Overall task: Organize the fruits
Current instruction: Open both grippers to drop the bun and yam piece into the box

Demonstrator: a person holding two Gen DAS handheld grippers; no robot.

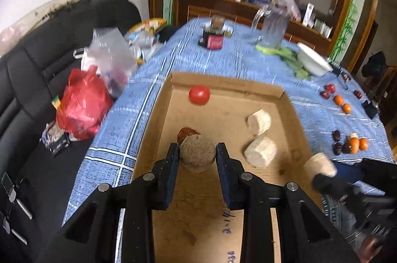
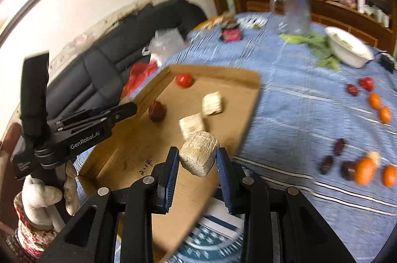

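My left gripper (image 1: 197, 151) is shut on a round brown fruit (image 1: 197, 155) and holds it over the cardboard box (image 1: 223, 83). In the box lie a red tomato (image 1: 199, 94), a dark red fruit (image 1: 184, 133) and two pale corn-like chunks (image 1: 259, 121) (image 1: 260, 152). My right gripper (image 2: 197, 155) is shut on a third pale chunk (image 2: 199, 155) above the box's near right edge (image 2: 250, 114). That chunk also shows in the left wrist view (image 1: 320, 163). The left gripper's body (image 2: 82, 129) shows in the right wrist view.
On the blue checked tablecloth (image 1: 223, 57) right of the box lie several small orange fruits (image 2: 364, 170) and dark dates (image 2: 338, 146). A white bowl (image 2: 347, 47), green leaves (image 2: 312, 39) and a glass jar (image 1: 273, 24) stand farther back. A black sofa with bags (image 1: 82, 104) is left.
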